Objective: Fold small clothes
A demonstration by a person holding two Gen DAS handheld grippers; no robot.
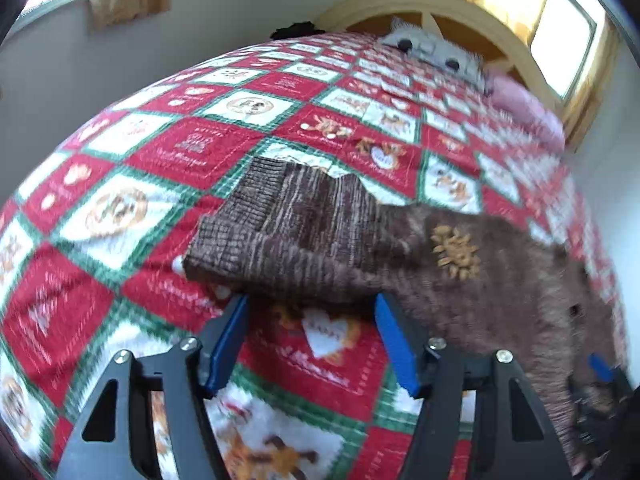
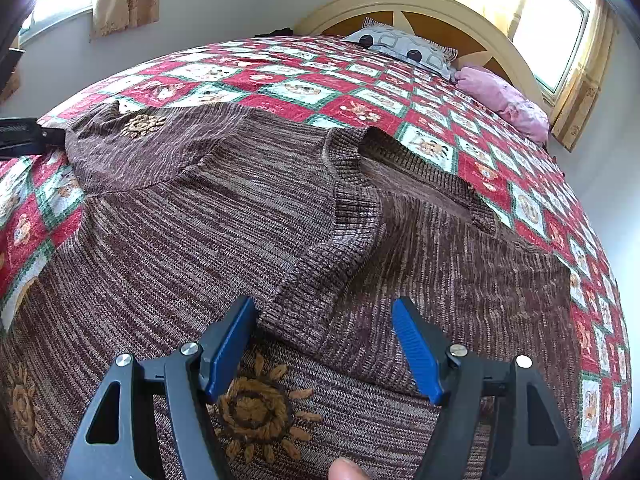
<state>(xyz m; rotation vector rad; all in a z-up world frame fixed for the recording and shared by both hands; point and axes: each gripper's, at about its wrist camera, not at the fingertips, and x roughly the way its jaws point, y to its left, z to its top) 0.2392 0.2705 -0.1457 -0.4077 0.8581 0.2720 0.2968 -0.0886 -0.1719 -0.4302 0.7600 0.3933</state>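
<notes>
1. Covering the whole bed is a quilt (image 2: pixel 360 112) of red, white and green squares; everything below is placed relative to the sweater lying on it.
2. A brown knit sweater (image 2: pixel 200 240) sprawls across the near part of the quilt, mostly flat, with embroidered sunflowers on it. One sleeve looks folded in over the body, its ribbed cuff (image 2: pixel 316 300) ending near the middle. By my judgement the folding is only started — one sleeve in, the rest not yet done.
3. Beyond the sweater, at the headboard end, sit a grey patterned pillow (image 2: pixel 404 50) and a pink pillow (image 2: pixel 504 100), both well apart from it.
4. The right gripper (image 2: pixel 324 344) hovers low over the sweater's middle, its blue fingers spread wide with the folded cuff between and just ahead of them; it grips nothing.
5. The left gripper (image 1: pixel 312 340) hangs at the sweater's edge, fingers also spread wide and empty. Its tips sit just beside a ribbed edge (image 1: pixel 280 272) that overhangs them. This view is blurred, so whether they touch the knit cannot be told.
6. What seems left: bring in the other sleeve, then fold the body over. The loose knit will likely sag and shift when lifted, so both grippers need a firm pinch on the ribbed edges.
</notes>
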